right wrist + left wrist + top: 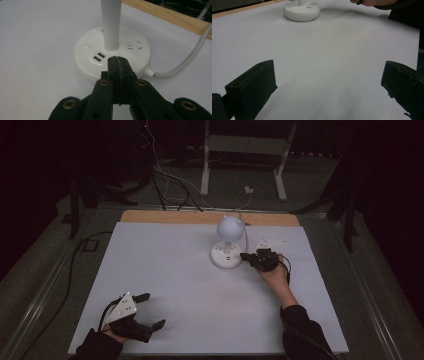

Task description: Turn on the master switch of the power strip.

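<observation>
In the high view a desk [165, 270] with a matte white top and a strip of bare wood along its far edge carries a white lamp [228, 241]: a smooth ball head on a thin stem over a round, flat base, standing right of centre toward the far edge. A pale flat piece [269, 242] lies just right of it, too small to make out. The right gripper [245, 256], black and held in a hand [276, 274] with a dark sleeve, points left with its tip at the base's right side; whether it touches is unclear. The left gripper [150, 310] rests near the front left corner, topped by a grey three-cornered plate, its jaws spread wide with nothing between them. The room behind is dim, with cables and a white frame on the floor. In the left gripper view the left gripper [329, 85] shows two blocky, matte black jaws far apart over bare desk [324, 50]; the lamp [301, 11] is cut off at the top edge so that little more than its glossy base appears, and the hand [372, 2] is cropped too. In the right gripper view the right gripper [117, 61] has its jaws pressed flat together, holding nothing, with brass-coloured pivots on its black links. Its tip is at the near rim of the lamp [100, 53] base, and contact cannot be told. The base carries two USB slots, a round button and socket slits; the stem runs out of frame, and a grey cord [185, 62] leaves the base to the right.
</observation>
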### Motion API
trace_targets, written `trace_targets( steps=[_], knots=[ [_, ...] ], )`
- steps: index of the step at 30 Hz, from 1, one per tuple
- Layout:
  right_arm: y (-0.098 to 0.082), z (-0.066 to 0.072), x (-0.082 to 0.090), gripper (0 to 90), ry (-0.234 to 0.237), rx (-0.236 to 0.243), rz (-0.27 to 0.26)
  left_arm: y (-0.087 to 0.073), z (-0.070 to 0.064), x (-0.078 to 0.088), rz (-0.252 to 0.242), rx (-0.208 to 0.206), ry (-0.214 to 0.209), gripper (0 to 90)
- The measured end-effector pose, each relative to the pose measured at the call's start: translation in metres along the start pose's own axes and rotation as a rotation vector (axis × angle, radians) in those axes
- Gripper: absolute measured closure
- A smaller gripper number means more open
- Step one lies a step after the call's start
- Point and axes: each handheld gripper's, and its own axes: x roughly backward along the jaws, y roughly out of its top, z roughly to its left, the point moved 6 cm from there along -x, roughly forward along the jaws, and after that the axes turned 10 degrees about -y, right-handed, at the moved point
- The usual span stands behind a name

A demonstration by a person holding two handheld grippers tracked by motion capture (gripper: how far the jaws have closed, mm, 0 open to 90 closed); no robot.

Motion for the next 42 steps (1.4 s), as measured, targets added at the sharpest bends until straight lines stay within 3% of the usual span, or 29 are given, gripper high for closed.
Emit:
trace_targets(
  steps=[9, 27, 34, 42],
  knots=[
    [0.003, 0.002, -0.010, 90.0, -0.011, -0.009, 0.008, 0.000, 0.000, 0.000, 0.000, 0.000, 0.000, 0.2],
    [0.003, 0.003, -0.026, 90.0, -0.085, -0.008, 0.026, 0.000, 0.000, 0.000, -0.002, -0.001, -0.002, 0.2],
    [0.003, 0.003, -0.027, 90.0, -0.080, -0.025, 0.020, 0.000, 0.000, 0.001, -0.002, 0.001, 0.000, 0.2],
    [0.004, 0.004, -0.029, 90.0, -0.098, -0.012, 0.033, 0.000, 0.000, 0.000, -0.001, 0.001, 0.000, 0.2]
  ],
)
